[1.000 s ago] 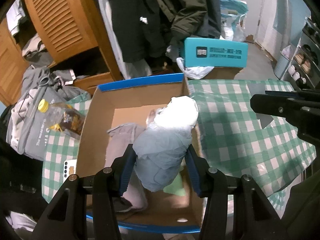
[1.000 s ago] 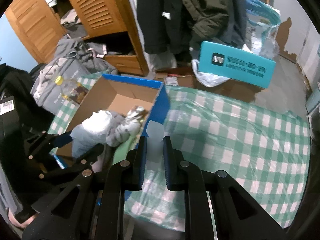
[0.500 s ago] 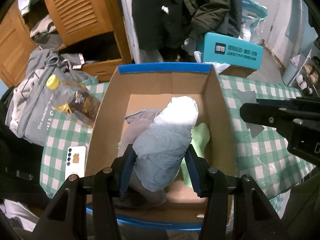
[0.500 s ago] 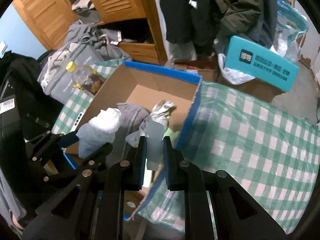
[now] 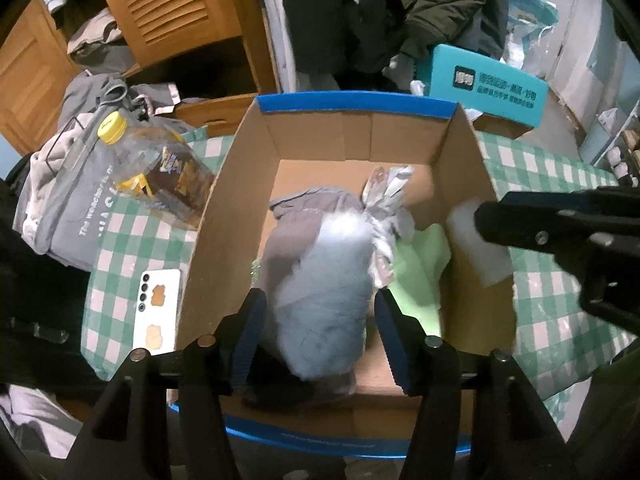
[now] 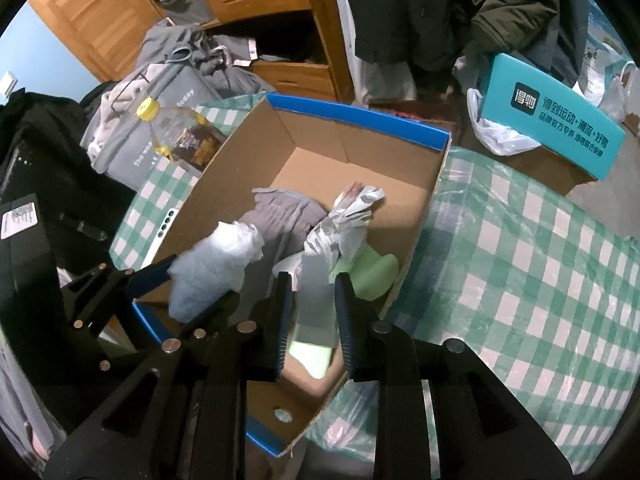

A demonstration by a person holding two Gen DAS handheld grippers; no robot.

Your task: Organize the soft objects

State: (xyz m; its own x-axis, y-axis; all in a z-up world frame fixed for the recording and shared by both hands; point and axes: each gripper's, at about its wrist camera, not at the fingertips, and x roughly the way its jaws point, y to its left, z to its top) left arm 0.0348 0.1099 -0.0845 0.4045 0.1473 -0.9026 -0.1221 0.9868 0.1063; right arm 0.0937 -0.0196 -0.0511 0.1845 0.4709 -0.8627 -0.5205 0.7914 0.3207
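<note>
An open cardboard box (image 5: 352,102) with a blue rim stands on the checked tablecloth. In it lie a grey garment (image 5: 304,216), a crinkled silver bag (image 5: 386,184) and a green piece (image 5: 420,264). My left gripper (image 5: 320,320) hangs over the box's near end. Its jaws are opening, and a pale blue-grey soft bundle (image 5: 324,300), blurred, sits between the pads with small gaps on both sides. My right gripper (image 6: 312,312) is above the box's right side, jaws opening too. A pale translucent piece (image 6: 316,292) is loose between its pads.
A yellow-capped oil bottle (image 5: 160,168) and a white phone (image 5: 158,308) lie left of the box. Grey clothes (image 5: 72,184) are piled further left. A teal carton (image 6: 552,116) stands behind. The green checked cloth (image 6: 520,260) stretches to the right.
Both grippers have moved in over the box and sunk a little. Both pairs of jaws have widened, so the bundle and the pale piece are no longer pinched.
</note>
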